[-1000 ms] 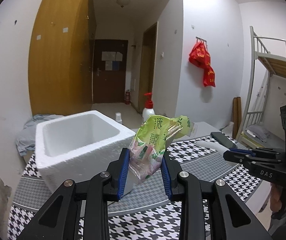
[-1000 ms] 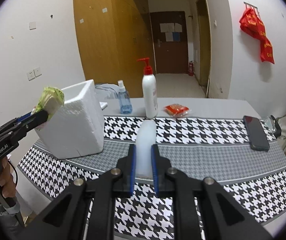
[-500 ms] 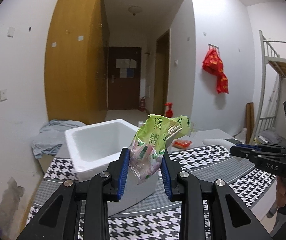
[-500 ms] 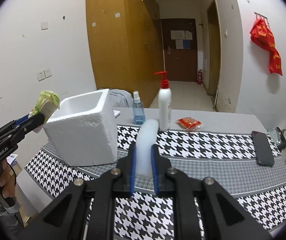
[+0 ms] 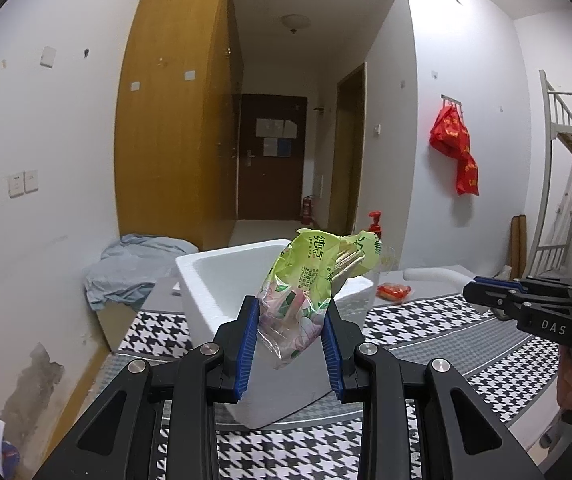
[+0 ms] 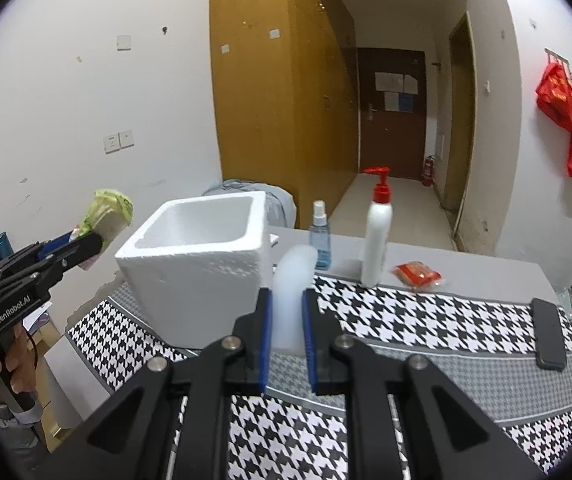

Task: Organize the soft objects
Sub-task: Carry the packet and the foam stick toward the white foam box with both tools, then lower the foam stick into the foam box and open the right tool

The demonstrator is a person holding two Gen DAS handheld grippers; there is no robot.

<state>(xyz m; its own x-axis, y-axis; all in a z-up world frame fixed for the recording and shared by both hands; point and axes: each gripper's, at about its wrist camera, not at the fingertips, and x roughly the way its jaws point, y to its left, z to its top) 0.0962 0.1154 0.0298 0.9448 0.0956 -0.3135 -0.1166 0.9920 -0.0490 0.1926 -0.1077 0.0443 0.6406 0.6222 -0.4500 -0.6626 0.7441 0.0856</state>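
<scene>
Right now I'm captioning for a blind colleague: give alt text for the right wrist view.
The right gripper is shut on a white foam strip above a houndstooth tablecloth. Ahead stands an open white foam box; at left the left gripper holds a green packet.

The right gripper [image 6: 287, 334] clamps a white foam piece [image 6: 291, 296] above the checkered tablecloth [image 6: 425, 320]. Left of it stands a white foam box [image 6: 202, 264] — open-topped. Further left, the left gripper [image 6: 86, 244] grips a green packet [image 6: 108, 216], held in the air beside the box.
</scene>
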